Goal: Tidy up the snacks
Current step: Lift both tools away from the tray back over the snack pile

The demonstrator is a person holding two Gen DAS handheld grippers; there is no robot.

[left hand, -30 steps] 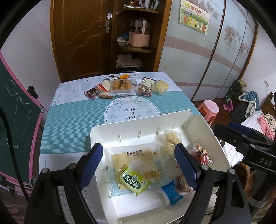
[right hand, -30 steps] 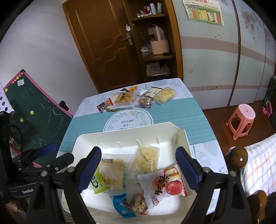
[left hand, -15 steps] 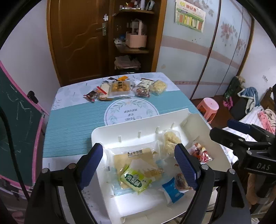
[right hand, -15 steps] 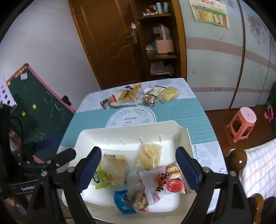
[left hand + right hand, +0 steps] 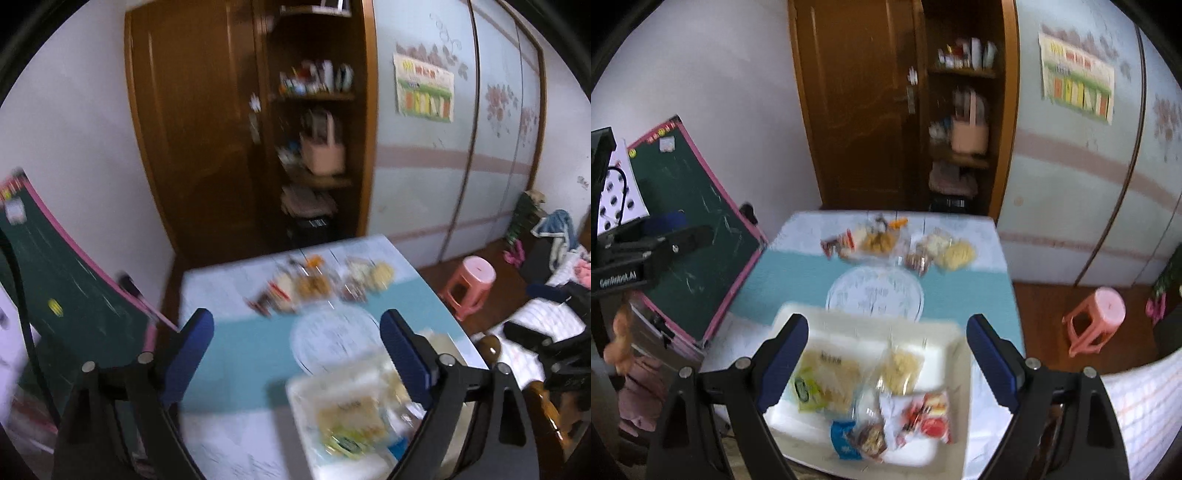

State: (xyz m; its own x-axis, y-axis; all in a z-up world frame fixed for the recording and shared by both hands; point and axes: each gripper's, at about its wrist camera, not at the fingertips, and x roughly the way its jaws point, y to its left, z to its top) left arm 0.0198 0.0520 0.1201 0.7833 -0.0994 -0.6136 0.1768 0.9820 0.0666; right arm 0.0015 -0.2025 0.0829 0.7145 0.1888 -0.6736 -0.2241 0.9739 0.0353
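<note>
A white tray sits on the near end of the teal-clothed table. It holds several snack packs: a yellow bread pack, a pale crisp pack, a red pack and a blue one. More snacks lie in a row at the table's far end. My right gripper hangs open high above the tray, holding nothing. My left gripper is up over the table left of the tray, its jaws opening with nothing between them. Both views are blurred.
A green chalkboard with a pink frame leans at the table's left side. A pink stool stands on the floor to the right. Behind the table are a brown door and shelves. A wooden chair knob sits near right.
Both grippers have risen well above the tray, and the views now take in more of the room. In the left view the tray has slid to the lower right. The snacks have not moved.
</note>
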